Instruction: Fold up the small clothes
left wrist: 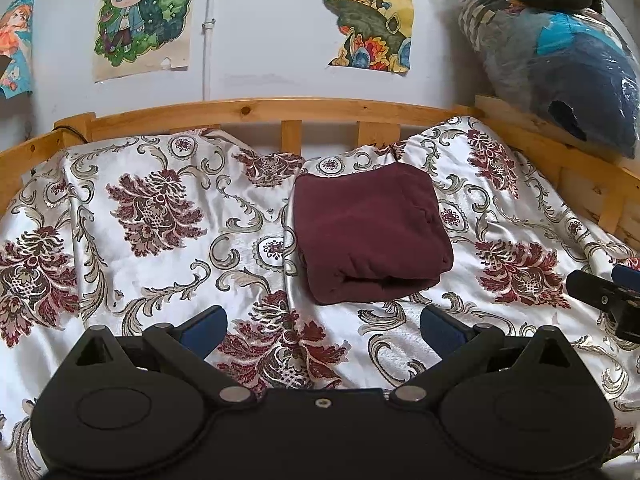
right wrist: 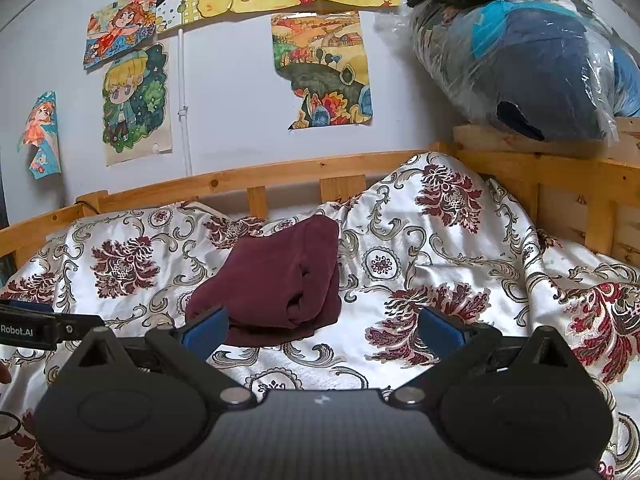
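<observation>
Both tongs, left tongs (left wrist: 322, 326) and right tongs (right wrist: 324, 326), gape empty; nudging the folded maroon garment (left wrist: 370, 232) near the bed's (left wrist: 248, 110) far edge could unfold it.

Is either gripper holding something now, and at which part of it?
Nothing is held. The left gripper and the right gripper are both open and empty; the folded maroon garment lies on the bedspread, apart from both.

The folded maroon fleece garment (left wrist: 370, 232) is lying on the floral satin bedspread (left wrist: 160, 216), ahead of both hand-held grippers, the slatted wooden bed rail (left wrist: 256, 110) standing behind it.
</observation>
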`<action>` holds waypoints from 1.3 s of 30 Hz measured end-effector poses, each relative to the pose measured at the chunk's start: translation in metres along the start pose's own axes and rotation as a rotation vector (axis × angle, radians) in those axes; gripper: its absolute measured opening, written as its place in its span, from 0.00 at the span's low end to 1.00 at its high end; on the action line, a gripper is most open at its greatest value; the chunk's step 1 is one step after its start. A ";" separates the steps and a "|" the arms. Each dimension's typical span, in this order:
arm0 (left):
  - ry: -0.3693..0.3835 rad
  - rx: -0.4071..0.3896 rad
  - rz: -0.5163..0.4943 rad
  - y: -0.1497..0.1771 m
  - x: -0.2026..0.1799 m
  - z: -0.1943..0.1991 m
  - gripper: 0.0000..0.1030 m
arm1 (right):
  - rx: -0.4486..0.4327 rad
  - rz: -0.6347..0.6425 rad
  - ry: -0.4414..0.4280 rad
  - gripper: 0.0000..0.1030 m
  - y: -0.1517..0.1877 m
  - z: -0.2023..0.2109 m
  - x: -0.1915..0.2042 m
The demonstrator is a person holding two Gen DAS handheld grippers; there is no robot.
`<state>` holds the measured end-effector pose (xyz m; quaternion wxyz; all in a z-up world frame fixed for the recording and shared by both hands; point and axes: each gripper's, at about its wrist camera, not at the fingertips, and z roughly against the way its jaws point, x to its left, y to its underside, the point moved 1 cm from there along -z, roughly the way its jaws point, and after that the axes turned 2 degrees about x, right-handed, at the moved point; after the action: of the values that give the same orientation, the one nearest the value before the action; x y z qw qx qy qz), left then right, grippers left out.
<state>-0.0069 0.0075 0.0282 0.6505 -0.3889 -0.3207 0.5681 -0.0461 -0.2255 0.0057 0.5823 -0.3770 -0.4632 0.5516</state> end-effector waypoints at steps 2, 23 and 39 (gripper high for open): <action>-0.002 -0.001 -0.003 0.000 0.000 0.000 0.99 | 0.000 -0.001 0.000 1.00 0.000 0.000 0.000; 0.000 0.007 -0.001 0.001 0.002 -0.002 0.99 | 0.011 -0.022 -0.025 1.00 0.002 0.000 0.003; -0.005 0.002 -0.001 0.002 0.002 -0.001 0.99 | 0.014 -0.043 -0.037 1.00 0.002 0.001 0.005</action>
<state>-0.0066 0.0099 0.0263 0.6504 -0.3864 -0.3219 0.5692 -0.0482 -0.2207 0.0047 0.5880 -0.3526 -0.4781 0.5489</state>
